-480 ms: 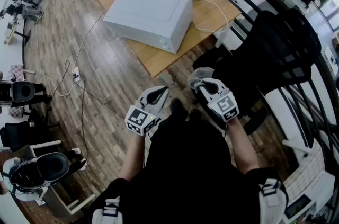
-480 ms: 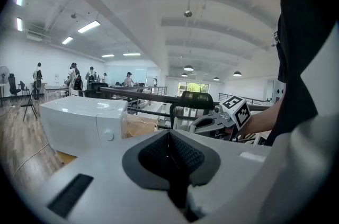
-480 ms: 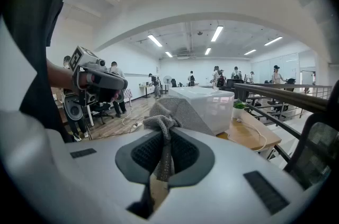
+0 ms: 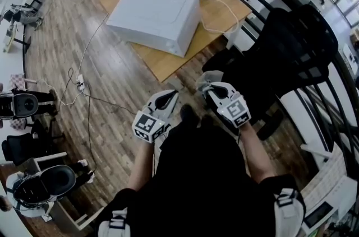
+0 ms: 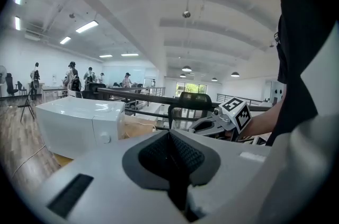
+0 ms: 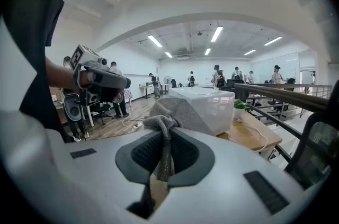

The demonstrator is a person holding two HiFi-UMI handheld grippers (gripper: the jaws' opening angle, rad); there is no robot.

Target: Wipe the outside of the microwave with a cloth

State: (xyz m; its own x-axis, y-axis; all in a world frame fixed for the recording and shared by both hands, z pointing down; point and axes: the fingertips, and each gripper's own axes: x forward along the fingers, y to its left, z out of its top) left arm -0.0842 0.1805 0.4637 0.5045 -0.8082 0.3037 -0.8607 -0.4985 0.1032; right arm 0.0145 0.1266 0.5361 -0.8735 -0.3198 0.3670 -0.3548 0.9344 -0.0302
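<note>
Right gripper (image 6: 161, 153) clamped on grey cloth (image 6: 177, 112), left gripper (image 5: 170, 157) closed and empty, white microwave (image 4: 154, 17) on tabletop (image 4: 164, 64) well apart, partly hidden behind cloth in right gripper view.

Bright, even indoor light is filling all three views. Ceiling strip lights (image 6: 157, 41) are blowing out to white in both gripper views, and daylight is entering through far windows (image 5: 194, 89). The microwave (image 4: 154, 18) is showing a soft sheen, not hard glare. Shadows on the wood floor (image 4: 106, 84) are reading faint and diffuse. Fisheye distortion is bending the railing (image 6: 286, 97) and walls near the edges, with dark vignetting at the corners. Close in, the left gripper (image 5: 170, 143) is blurring, while the cloth (image 6: 177, 114) in the right gripper (image 6: 161, 151) is rendering sharp.
</note>
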